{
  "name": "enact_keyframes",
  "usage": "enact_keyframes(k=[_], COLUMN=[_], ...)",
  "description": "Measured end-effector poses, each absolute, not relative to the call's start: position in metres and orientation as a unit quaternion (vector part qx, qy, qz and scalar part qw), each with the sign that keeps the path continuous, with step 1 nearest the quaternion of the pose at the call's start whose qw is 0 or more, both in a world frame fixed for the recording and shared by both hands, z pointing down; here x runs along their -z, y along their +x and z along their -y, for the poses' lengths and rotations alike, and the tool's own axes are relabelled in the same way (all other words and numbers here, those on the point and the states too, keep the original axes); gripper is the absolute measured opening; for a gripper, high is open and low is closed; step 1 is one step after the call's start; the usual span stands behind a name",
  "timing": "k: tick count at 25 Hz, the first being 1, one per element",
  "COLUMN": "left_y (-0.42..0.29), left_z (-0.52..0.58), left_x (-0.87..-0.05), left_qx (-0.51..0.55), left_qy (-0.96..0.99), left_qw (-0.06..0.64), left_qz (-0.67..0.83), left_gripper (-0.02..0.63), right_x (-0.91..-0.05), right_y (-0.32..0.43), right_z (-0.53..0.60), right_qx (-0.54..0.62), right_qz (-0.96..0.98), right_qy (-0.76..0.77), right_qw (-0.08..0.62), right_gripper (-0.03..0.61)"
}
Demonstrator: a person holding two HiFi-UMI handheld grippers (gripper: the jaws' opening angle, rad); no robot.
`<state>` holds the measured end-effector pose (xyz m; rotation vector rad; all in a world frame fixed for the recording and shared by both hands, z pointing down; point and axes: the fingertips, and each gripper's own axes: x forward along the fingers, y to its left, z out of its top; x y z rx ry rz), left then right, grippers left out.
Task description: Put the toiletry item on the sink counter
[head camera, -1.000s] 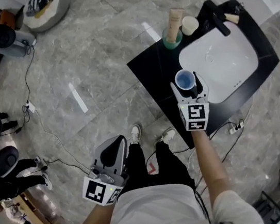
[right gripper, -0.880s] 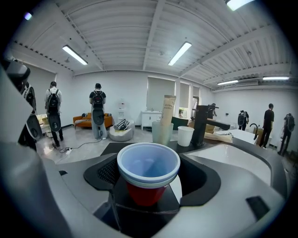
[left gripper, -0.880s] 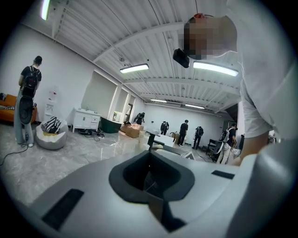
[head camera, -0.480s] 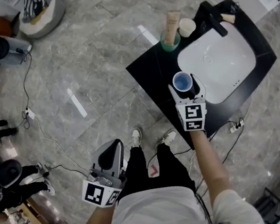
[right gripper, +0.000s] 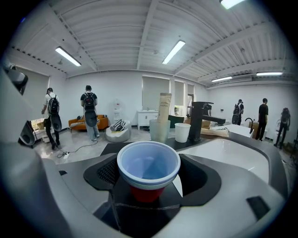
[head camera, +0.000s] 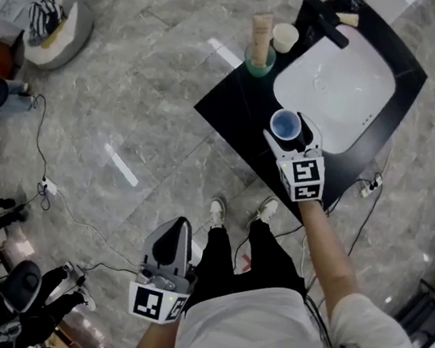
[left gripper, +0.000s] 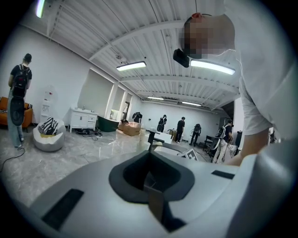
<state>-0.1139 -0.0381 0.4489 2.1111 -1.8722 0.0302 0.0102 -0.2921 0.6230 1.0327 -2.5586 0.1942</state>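
A blue-lined cup with a red base [head camera: 286, 124] [right gripper: 148, 162] stands upright between the jaws of my right gripper [head camera: 291, 133] [right gripper: 148, 185], which is shut on it. It hangs over the near part of the black sink counter [head camera: 232, 102], beside the white basin [head camera: 338, 74]. My left gripper [head camera: 175, 232] [left gripper: 151, 186] hangs low by the person's left side, over the floor. Its jaws meet with nothing between them.
At the counter's far end stand a green cup holding a beige tube [head camera: 259, 50] [right gripper: 160, 125], a white cup [head camera: 285, 37] [right gripper: 182, 132] and a black faucet [head camera: 328, 22] [right gripper: 199, 118]. A power strip [head camera: 371, 186] lies right of the counter. Cables [head camera: 54, 185] and a beanbag [head camera: 55, 23] lie on the floor at left.
The right gripper keeps the cup in nearly the same spot over the counter. The head view has drifted a little, and the left gripper has not moved.
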Motion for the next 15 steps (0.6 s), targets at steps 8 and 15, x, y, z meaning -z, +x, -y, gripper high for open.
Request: enact_keyframes(k=[8,15], left_y=[-0.123,-0.133], left_z=[0.040,0.042], left_x=[-0.452,-0.457], left_qx=[-0.014,-0.018], left_qy=[0.749,0.763], left_qw=[0.162,0.169], left_qz=[0.642,0.624], left_gripper=[0.003,0.003], right_x=[-0.631,-0.629], right_y=[0.011,0.014], right_z=[0.287,0.287], right_qx=[-0.061,-0.063], right_qz=[0.909,0.903], right_qy=[0.361,0.379], right_qw=[0.199,0.193], right_gripper=[0.396,0.397])
